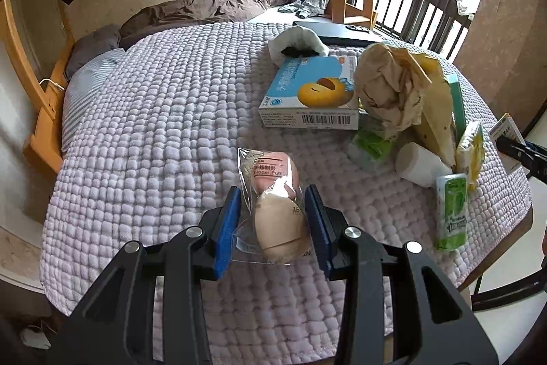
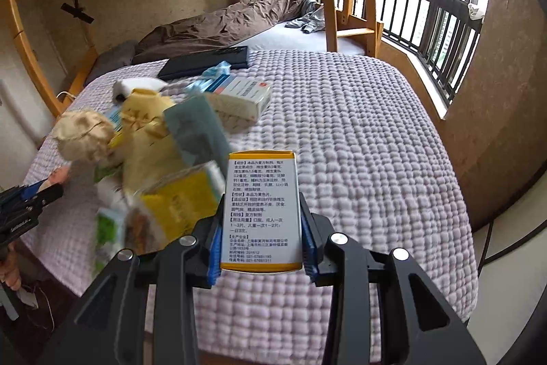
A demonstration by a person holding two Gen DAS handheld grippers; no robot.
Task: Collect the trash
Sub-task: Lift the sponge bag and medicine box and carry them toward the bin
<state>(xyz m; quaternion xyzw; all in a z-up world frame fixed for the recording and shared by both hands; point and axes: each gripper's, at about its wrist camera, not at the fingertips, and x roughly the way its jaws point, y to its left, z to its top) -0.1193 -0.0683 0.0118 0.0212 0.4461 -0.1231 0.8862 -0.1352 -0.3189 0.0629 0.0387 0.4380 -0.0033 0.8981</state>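
Two pieces of trash are in our grip at once, which we judge to be the middle of the job, since no bin or bag shows in either view. Our left gripper [image 1: 271, 224] has its blue pads closed against a clear puff packet [image 1: 273, 204] holding a pink sponge and a beige one, lifted just above the quilted blanket [image 1: 154, 112]. Our right gripper [image 2: 260, 238] is clenched on a yellow-edged medicine box [image 2: 261, 211], held upright with its printed panel facing the camera. We take the crumpled brown paper [image 1: 389, 88] as our landmark, because most of what is left to collect gathers about it. Just left of the paper lies a blue carton with an orange cartoon figure [image 1: 309, 94], and behind that carton a white fabric item [image 1: 297, 41] with something dark in its opening. Under and in front of the paper we see a green-and-white packet [image 1: 371, 142], a white bottle [image 1: 420, 165] on its side, a yellowish bag [image 1: 437, 129] leaning against the paper, and a green tissue pack [image 1: 453, 211] nearest us. A dark flat case [image 1: 345, 35], well behind the paper at the blanket's far edge, is probably not trash. Nothing seems to block our way, but the pile is crowded, so pulling one piece may topple its neighbours.
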